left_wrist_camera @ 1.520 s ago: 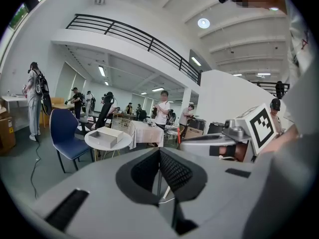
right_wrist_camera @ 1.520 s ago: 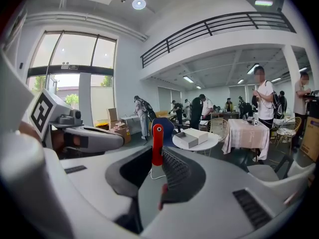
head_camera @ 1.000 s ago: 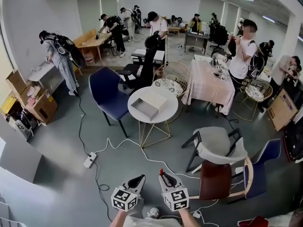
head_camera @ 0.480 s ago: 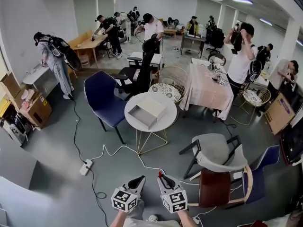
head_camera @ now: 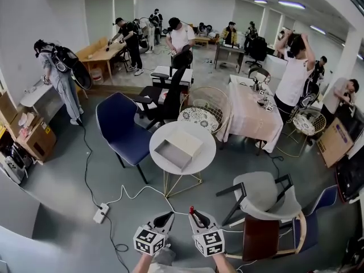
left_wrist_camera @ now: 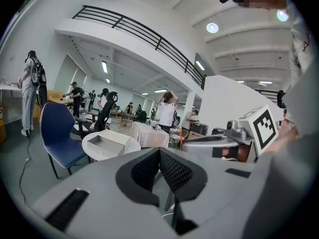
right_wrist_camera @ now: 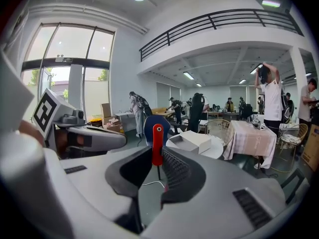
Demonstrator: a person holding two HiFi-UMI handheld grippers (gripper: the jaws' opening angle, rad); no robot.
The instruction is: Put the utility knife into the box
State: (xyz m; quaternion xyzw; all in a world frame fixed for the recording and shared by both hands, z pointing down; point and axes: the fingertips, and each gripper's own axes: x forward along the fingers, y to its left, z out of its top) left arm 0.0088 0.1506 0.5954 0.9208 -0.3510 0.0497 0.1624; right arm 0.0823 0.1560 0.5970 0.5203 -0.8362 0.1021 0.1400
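In the head view an open white box (head_camera: pixel 177 147) lies on a round white table (head_camera: pixel 203 155) ahead of me. At the bottom edge my right gripper (head_camera: pixel 193 212) is shut on a red utility knife (head_camera: pixel 191 210) that stands upright between its fingertips. The right gripper view shows the knife (right_wrist_camera: pixel 157 142) clamped at the jaw tips, with the box (right_wrist_camera: pixel 192 142) beyond it. My left gripper (head_camera: pixel 169 215) hangs beside it, shut with nothing in it. In the left gripper view its tips (left_wrist_camera: pixel 159 153) meet and the box (left_wrist_camera: pixel 107 142) sits on the table further off.
A blue chair (head_camera: pixel 116 127) stands left of the round table and a grey armchair (head_camera: pixel 264 192) to its near right. A white cable and a power strip (head_camera: pixel 100 212) lie on the floor. A cloth-covered table (head_camera: pixel 250 115) and several people stand further back.
The view has moved forward, so the round table and box sit a little nearer. Both grippers keep their places low in the view, with the knife still held.
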